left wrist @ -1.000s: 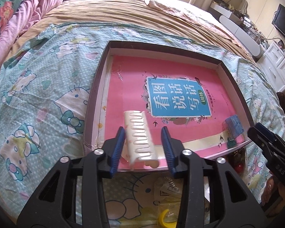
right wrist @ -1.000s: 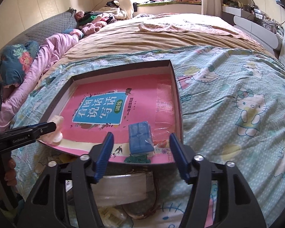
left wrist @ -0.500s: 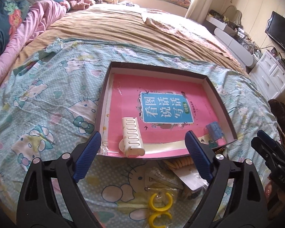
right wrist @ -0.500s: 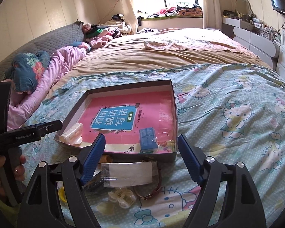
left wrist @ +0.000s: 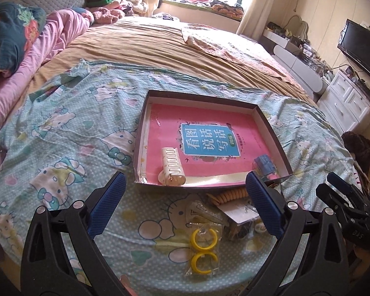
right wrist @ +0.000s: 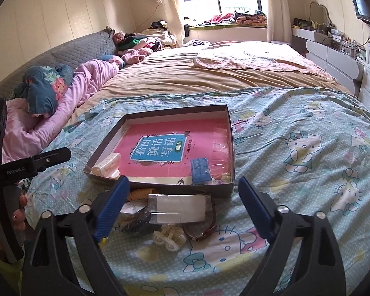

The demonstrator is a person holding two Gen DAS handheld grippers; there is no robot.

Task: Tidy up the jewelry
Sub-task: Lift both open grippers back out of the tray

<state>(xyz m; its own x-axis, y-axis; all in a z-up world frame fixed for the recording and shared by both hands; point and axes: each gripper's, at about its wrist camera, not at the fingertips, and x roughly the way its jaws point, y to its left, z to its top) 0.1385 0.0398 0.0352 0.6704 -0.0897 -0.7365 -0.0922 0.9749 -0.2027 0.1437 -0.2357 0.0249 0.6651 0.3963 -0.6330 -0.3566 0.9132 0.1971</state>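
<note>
Left gripper (left wrist: 185,199) and right gripper (right wrist: 183,198): jaws just opened wide, nothing between them, both hovering near the box (left wrist: 271,125). Inside the box: cream hair clip (left wrist: 171,166) at its near-left corner, blue clip (right wrist: 200,170) near-right.

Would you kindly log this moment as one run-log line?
left gripper: just opened, empty | right gripper: just opened, empty | cream hair clip, blue box: in tray | yellow rings: still outside on bedsheet

pink book (left wrist: 209,133): "看图说话写话", "训练" | left gripper (right wrist: 49,159): "GenRobot.AI" | right gripper (left wrist: 338,190): "DAS"
</note>
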